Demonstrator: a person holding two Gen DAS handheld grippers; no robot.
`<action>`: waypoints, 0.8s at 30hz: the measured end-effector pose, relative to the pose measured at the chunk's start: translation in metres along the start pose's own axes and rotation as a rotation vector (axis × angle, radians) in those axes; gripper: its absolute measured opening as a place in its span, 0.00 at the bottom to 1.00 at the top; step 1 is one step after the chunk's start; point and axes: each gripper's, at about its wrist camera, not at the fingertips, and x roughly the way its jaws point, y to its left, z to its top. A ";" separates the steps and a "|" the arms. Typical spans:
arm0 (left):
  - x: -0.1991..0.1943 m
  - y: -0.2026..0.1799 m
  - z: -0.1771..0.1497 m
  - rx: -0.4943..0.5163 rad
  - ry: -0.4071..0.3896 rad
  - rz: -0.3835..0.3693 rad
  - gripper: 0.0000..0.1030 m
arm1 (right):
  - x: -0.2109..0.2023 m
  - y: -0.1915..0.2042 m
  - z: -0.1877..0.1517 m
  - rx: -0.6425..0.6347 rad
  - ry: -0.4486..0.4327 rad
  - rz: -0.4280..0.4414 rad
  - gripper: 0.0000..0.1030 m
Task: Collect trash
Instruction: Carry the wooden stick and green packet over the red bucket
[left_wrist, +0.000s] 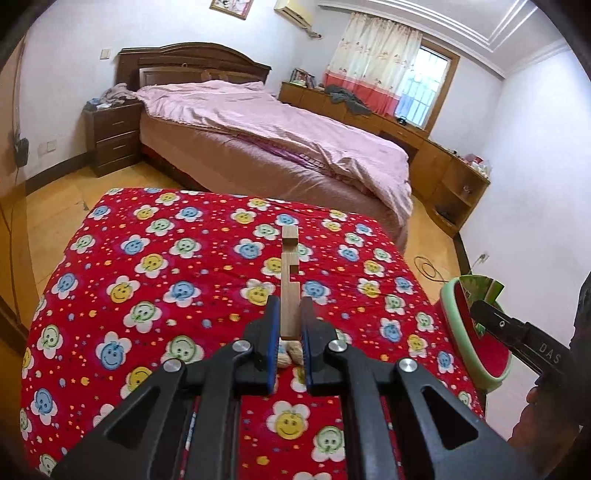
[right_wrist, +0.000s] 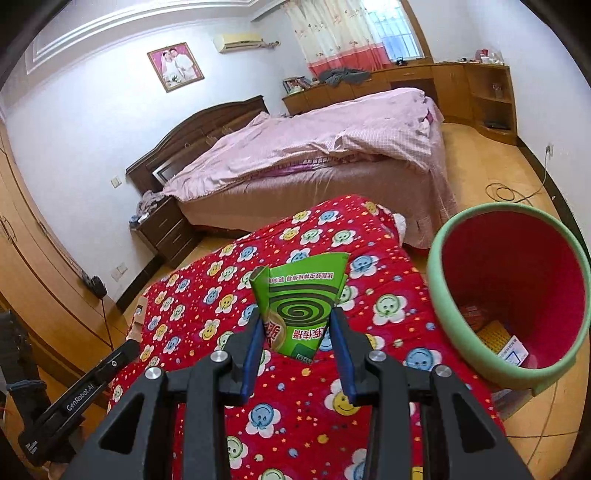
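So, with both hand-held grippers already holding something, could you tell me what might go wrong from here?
1. The left hand-held gripper pinches the wooden piece only at its base; it could pivot or slip.
2. The green carton in the right hand-held gripper is crumpled, and might squeeze out before reaching the bin.

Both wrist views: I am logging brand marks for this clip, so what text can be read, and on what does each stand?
"GenRobot.AI": on the side of the left gripper, seen in the right wrist view.
"DAS": cut-off letters on the right gripper, seen in the left wrist view.
Green box in the right jaws: Chinese print, upside down, too distorted to read.
Packets inside the bin: print too small.
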 end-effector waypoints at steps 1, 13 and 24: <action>-0.001 -0.003 0.000 0.005 0.002 -0.007 0.09 | -0.003 -0.002 0.000 0.003 -0.005 0.000 0.37; -0.001 -0.045 -0.005 0.071 0.021 -0.078 0.09 | -0.040 -0.039 0.002 0.070 -0.073 -0.034 0.37; 0.014 -0.106 -0.008 0.174 0.056 -0.153 0.09 | -0.063 -0.096 0.001 0.168 -0.110 -0.102 0.37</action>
